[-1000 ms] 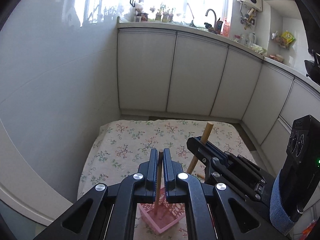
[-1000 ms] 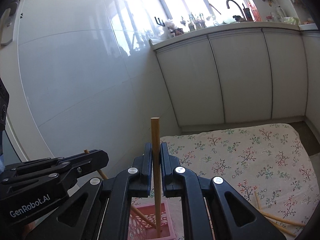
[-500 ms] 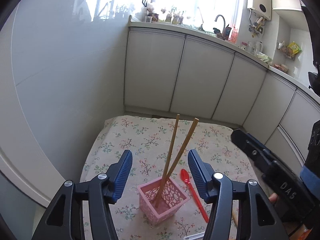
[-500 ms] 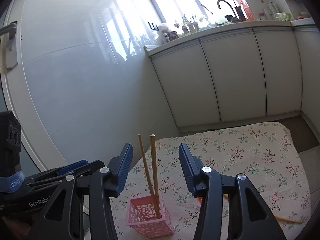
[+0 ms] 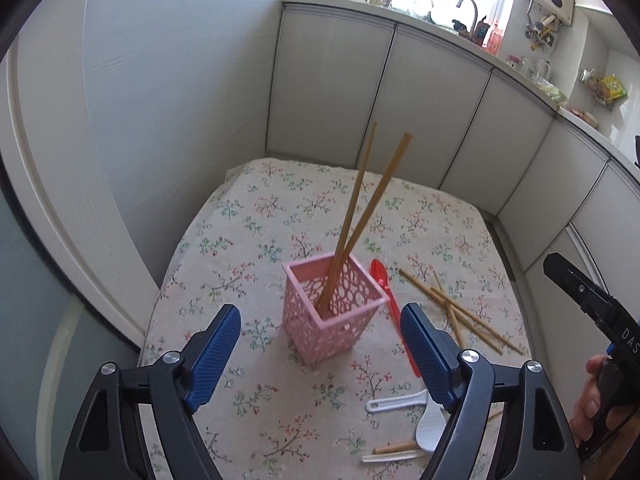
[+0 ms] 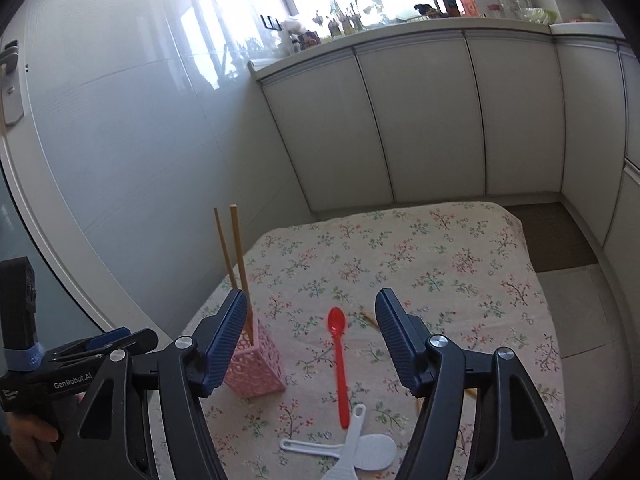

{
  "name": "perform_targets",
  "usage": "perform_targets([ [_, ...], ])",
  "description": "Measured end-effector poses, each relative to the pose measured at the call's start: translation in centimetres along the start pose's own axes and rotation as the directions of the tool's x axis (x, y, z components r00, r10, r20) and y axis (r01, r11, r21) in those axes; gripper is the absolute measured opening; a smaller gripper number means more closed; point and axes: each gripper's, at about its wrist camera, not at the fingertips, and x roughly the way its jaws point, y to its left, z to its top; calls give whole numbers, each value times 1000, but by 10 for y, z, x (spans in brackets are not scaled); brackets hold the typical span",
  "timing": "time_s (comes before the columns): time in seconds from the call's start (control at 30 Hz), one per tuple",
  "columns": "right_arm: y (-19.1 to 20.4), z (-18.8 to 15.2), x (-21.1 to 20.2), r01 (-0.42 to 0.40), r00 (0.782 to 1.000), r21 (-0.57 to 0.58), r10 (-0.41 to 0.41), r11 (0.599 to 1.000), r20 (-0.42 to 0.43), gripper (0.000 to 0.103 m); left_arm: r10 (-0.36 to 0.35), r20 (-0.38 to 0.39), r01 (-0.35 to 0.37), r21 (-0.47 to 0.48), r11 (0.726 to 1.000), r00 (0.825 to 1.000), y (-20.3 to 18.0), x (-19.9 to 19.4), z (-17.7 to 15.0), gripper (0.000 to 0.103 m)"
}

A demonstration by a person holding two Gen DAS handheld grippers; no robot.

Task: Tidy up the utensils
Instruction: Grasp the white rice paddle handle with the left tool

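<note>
Left gripper (image 5: 320, 344): black angular frame, ribbed blue pads (image 5: 216, 354), round silver screws at the joints. Right gripper (image 6: 310, 334): same build. White lettering "GenRobot.AI" on the left unit's side, a blue strap around its black block. Bare skin at both handles.

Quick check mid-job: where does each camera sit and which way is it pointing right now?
Left wrist: on the left hand-held gripper, open, looking down at the pink basket holding two chopsticks.
Right wrist: on the right hand-held gripper, open, aimed at the red spoon; the left gripper shows lower left.
Both show basket, spoon and the flowered cloth.
</note>
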Motion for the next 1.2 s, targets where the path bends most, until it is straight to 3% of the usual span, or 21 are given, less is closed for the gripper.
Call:
perform_targets([
  [0.23, -33, -23, -13, 138, 975, 12, -134, 990, -177, 76, 6, -139, -3, 20, 1000, 990, -23, 16, -36, 85],
  [0.5, -72, -56, -15, 269, 892, 44, -232, 962, -389, 76, -35, -262, 58, 80, 995, 964, -63, 42, -60, 85],
  [0.7, -104, -68, -10, 331, 852, 118, -243, 936, -463, 76, -73, -327, 109, 94, 990, 942, -93, 70, -65, 82],
  [0.93, -132, -74, -12, 377, 834, 187, -244, 907, -495, 76, -112, -372, 157, 92, 983, 922, -121, 115, -68, 48],
  [1.2, -142, -83, -5, 391, 814, 177, -249, 903, -525, 76, -79, -371, 136, 129, 982, 925, -141, 149, -67, 34],
])
